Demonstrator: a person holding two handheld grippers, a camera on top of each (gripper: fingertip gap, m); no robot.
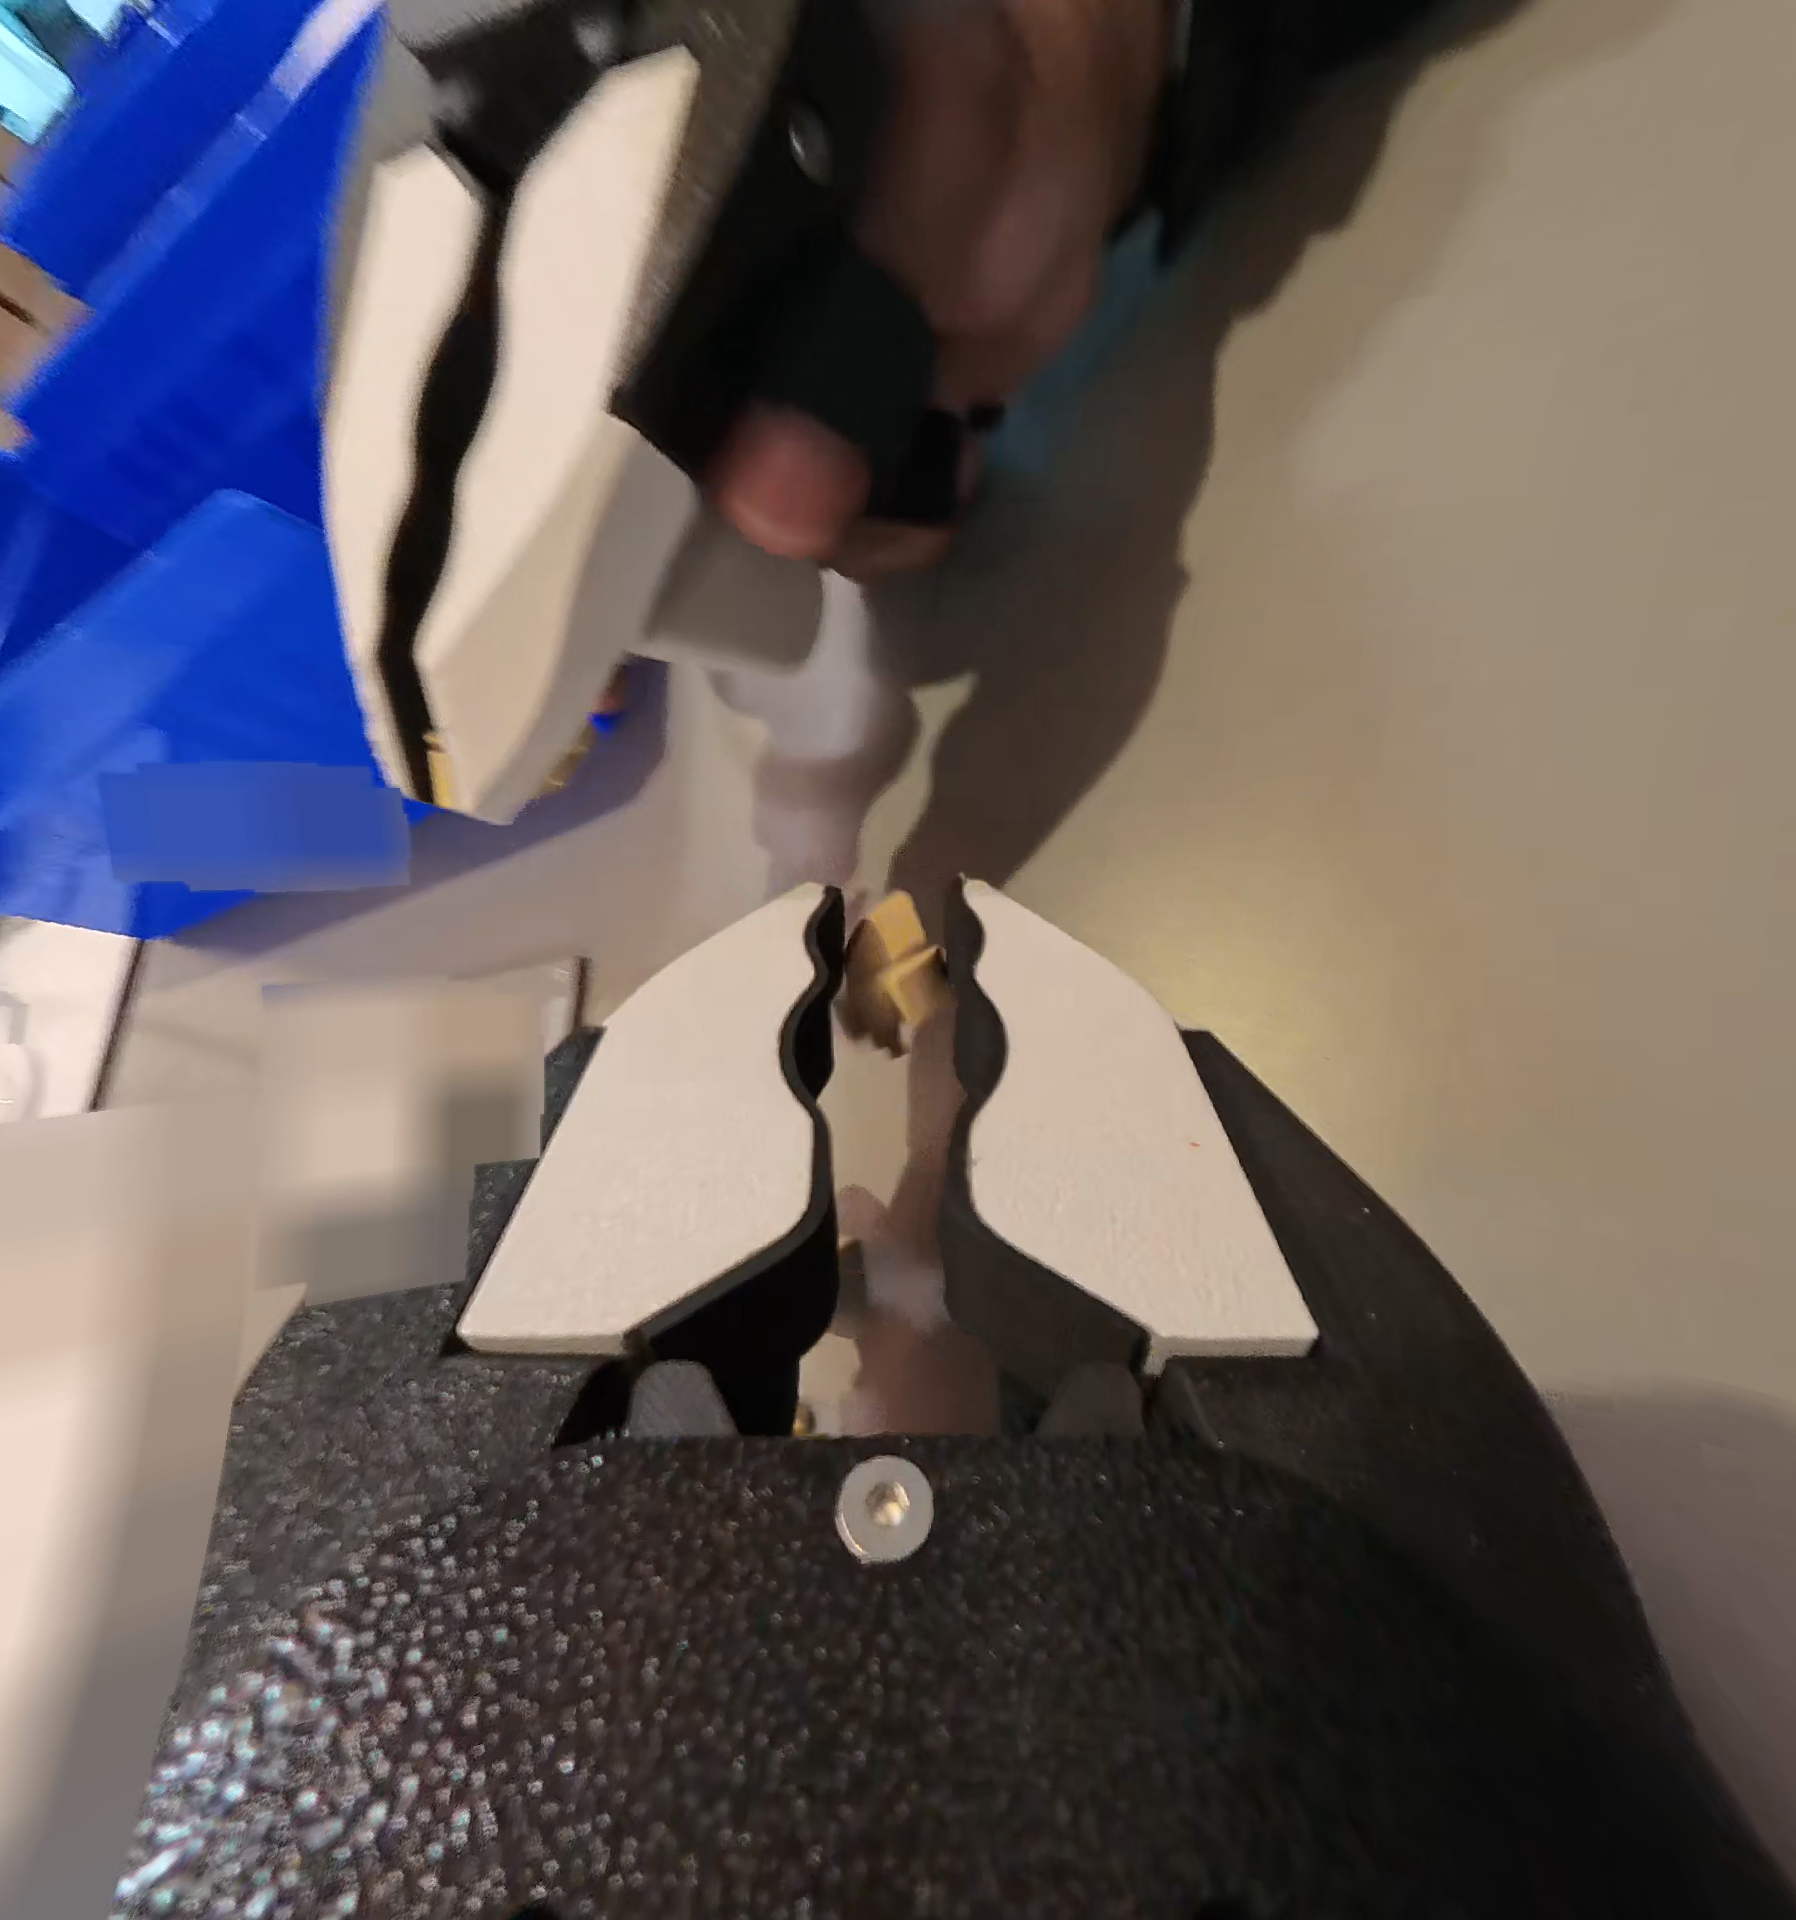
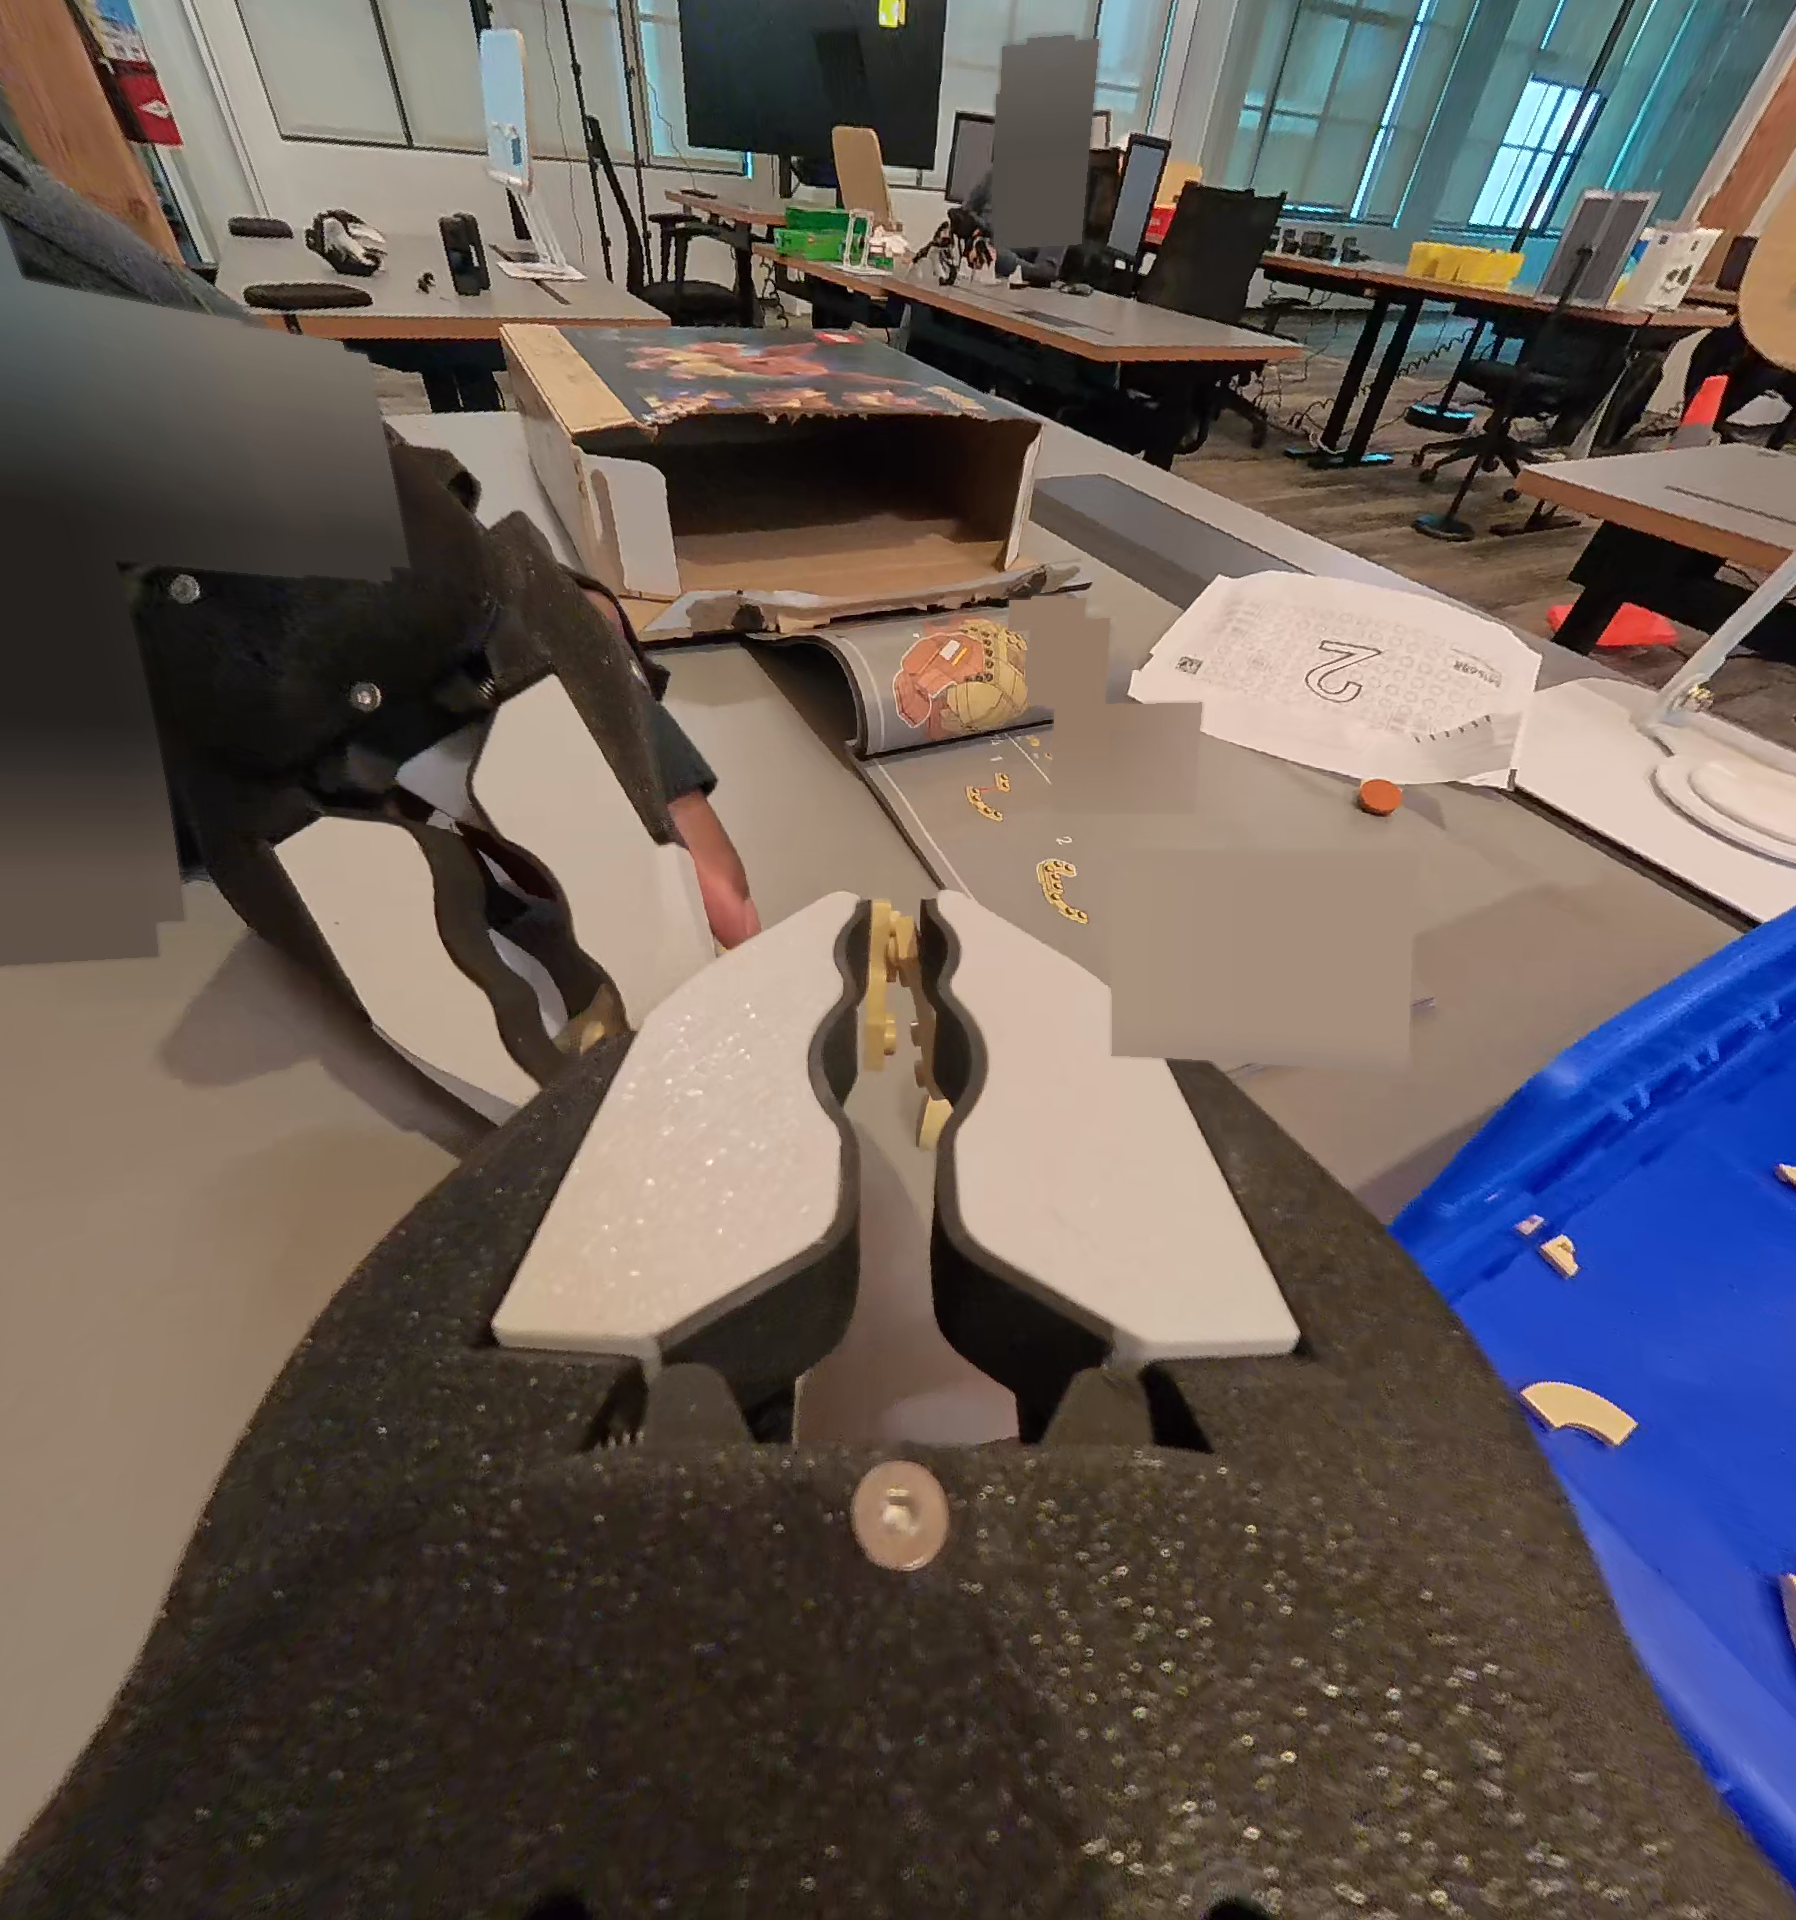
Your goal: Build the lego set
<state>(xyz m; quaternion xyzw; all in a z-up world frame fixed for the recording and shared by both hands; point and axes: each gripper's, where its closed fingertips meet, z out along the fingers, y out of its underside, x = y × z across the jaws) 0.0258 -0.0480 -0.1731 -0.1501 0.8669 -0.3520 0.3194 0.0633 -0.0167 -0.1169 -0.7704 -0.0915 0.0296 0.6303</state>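
In the left wrist view my left gripper [image 1: 894,904] is shut on a small tan brick [image 1: 894,971], which sits between the fingertips over the grey table [image 1: 1445,727]. The right wrist view shows this gripper [image 2: 561,1039] low at the left, with a tan piece at its tips. My right gripper [image 2: 899,909] is shut on a curved tan plate assembly [image 2: 881,997], held upright between the pads. It also shows in the left wrist view [image 1: 437,774], close at the upper left, with tan bits at its tips and a hand's finger [image 1: 800,488] on its handle.
A blue bin [image 2: 1652,1195] with several loose tan pieces stands at the right. An open instruction booklet [image 2: 956,686], a torn cardboard box [image 2: 790,488], printed paper sheets [image 2: 1341,665], a small orange round piece [image 2: 1380,797] and a white lamp base [image 2: 1756,800] lie farther back. My hands' fingertips stand some 7 cm from each other. The right tips stand about 25 cm off the small orange round piece [image 2: 1380,797].
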